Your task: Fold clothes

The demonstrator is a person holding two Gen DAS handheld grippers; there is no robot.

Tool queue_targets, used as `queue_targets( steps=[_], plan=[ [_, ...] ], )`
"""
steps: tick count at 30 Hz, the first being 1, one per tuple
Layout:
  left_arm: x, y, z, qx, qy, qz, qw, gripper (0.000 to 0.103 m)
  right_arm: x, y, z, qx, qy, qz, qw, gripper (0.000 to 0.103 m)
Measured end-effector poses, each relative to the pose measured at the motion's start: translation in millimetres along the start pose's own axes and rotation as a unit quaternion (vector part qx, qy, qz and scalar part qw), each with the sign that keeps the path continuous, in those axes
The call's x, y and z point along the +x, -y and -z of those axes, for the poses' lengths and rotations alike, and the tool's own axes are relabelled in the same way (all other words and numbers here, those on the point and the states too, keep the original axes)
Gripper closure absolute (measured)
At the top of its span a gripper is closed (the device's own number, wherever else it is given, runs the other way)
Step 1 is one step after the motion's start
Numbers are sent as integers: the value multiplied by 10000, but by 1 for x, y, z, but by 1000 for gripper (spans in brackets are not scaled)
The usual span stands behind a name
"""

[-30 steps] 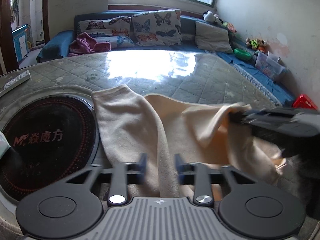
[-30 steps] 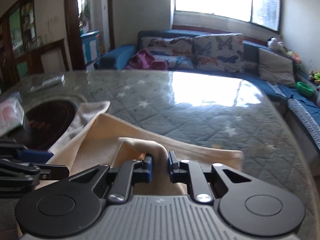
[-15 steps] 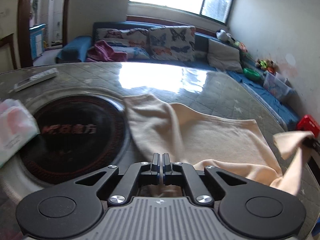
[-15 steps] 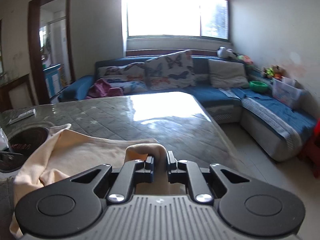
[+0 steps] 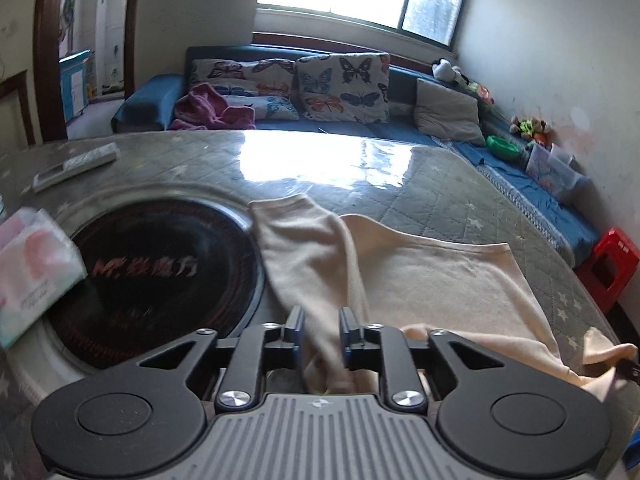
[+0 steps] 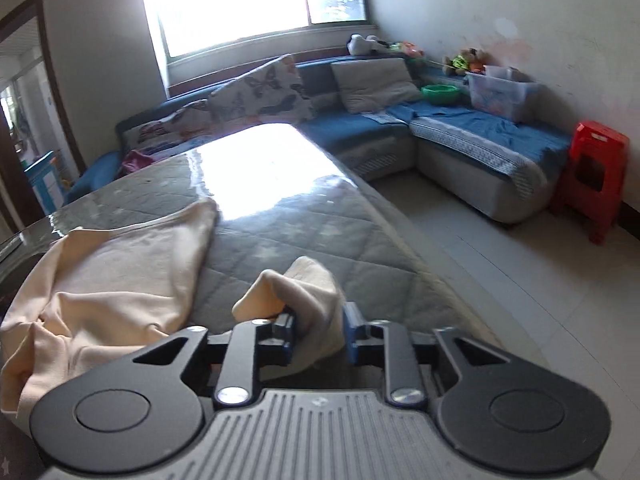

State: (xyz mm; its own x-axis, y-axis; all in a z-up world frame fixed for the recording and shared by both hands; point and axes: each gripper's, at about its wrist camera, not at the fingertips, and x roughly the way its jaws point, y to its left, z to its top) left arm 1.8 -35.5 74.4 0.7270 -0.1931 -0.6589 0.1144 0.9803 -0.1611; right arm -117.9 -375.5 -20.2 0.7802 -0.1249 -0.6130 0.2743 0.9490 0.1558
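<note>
Two grippers work one cream garment [image 5: 432,276] spread on the quilted table [image 5: 440,184]. At nine o'clock lies a tissue pack [image 5: 32,264], then a black round cooktop [image 5: 160,272]. The left gripper [image 5: 320,330] stands with fingers apart, cloth between them. The right gripper [image 6: 318,330] also gapes, a bunched corner resting between its fingers.

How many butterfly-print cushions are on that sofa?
3 visible: one large upright cushion, one long cushion left of it, and one lying low in front. The purple cloth may hide more.
</note>
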Motion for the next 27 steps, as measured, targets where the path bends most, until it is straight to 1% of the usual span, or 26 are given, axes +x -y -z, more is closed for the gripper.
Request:
queue_targets(
  steps=[2,3,4,6,7,10,12,13,14,16,18,20,24,26,27],
  plan=[
    [12,7,-6,71,-33,-21,10000,64,-2,5,0,45,11,91,9999,68],
    [18,11,-10,98,-55,-24,9999,62,-2,7,-1,60,24,138,9999,65],
    [25,13,-12,122,-91,-52,9999,60,-3,9,-2,76,36,185,9998,65],
    [39,18,-17,169,-165,-111,9997,58,-4,13,-4,110,64,272,9995,64],
    [45,21,-19,193,-202,-141,9995,57,-4,14,-5,129,82,300,9994,61],
    [64,26,-24,279,-307,-218,9989,58,-3,19,-8,150,96,475,9987,59],
    [73,25,-23,312,-401,-241,9984,64,-3,22,-9,155,102,597,9980,58],
    [77,24,-22,323,-445,-224,9982,78,-3,22,-10,152,113,627,9979,58],
    [79,23,-20,320,-493,-201,9981,88,-3,23,-10,149,124,657,9976,58],
    [79,19,-16,287,-532,-220,9979,94,-3,23,-11,142,146,718,9972,56],
    [73,15,-12,271,-461,-246,9983,97,-4,24,-11,135,169,779,9967,53],
    [64,10,-8,239,-356,-315,9986,99,-4,25,-12,129,191,839,9962,52],
    [38,-6,-1,12,-144,-390,9991,100,-5,26,-13,116,236,961,9950,52],
    [24,-17,3,-121,-67,-466,9988,100,-5,22,-13,60,244,905,9956,50],
    [17,-23,6,-200,-31,-507,9985,100,-5,18,-14,19,245,848,9961,47]
  ],
)
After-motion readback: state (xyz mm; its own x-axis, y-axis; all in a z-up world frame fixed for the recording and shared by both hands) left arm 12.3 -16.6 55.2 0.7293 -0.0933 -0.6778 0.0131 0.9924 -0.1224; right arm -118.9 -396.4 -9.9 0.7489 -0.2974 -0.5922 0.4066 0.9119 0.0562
